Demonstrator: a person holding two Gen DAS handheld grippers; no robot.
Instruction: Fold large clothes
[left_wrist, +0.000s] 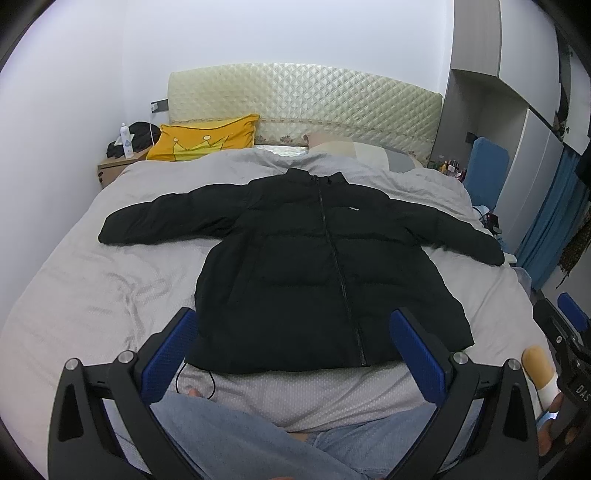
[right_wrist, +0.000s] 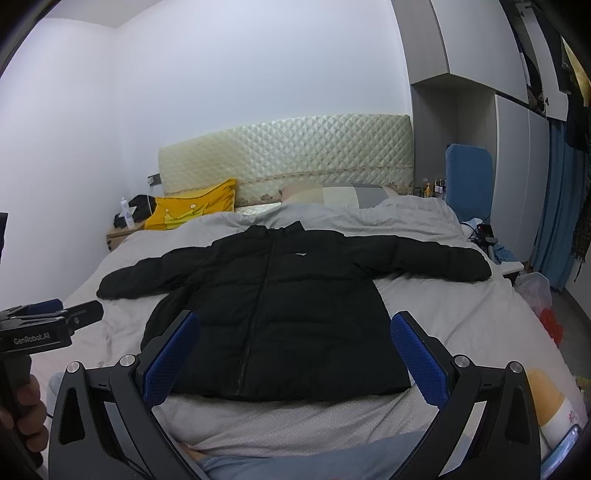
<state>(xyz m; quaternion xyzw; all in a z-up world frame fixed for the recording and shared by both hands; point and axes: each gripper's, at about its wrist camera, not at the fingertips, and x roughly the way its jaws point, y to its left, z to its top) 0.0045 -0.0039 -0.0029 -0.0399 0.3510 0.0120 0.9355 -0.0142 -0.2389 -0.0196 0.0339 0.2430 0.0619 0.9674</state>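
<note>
A bed (left_wrist: 92, 295) with a pale grey cover filled the room's middle, its quilted cream headboard (left_wrist: 303, 99) against a white wall. A yellow pillow (left_wrist: 207, 138) leaned at the head on the left side of the frame, beside a wooden nightstand (left_wrist: 110, 168) carrying a white bottle (left_wrist: 126, 142) and a dark bundle. Grey cabinets (right_wrist: 476, 92) and a blue curtain (right_wrist: 557, 206) ran along the right side of the frame, with a blue padded board (right_wrist: 469, 177) standing near the bed's far corner.

The jacket (left_wrist: 295, 266), black and puffy, lay flat on the cover, zipped, collar toward the headboard, both sleeves spread outward, hem nearest the cameras.

The left gripper (left_wrist: 291, 354) hung above the hem, its blue pads wide apart and touching nothing. The right gripper (right_wrist: 293, 354) was likewise spread and empty, over the hem.

Only the left wrist view showed a thin black cable (left_wrist: 195, 376) looping on the cover by the hem, and light blue jeans (left_wrist: 240, 435) below. Only the right wrist view showed a red bag (right_wrist: 550, 321) on the floor beside the bed, and the left gripper's body at the left edge, its handle held by a hand (right_wrist: 26, 410).
</note>
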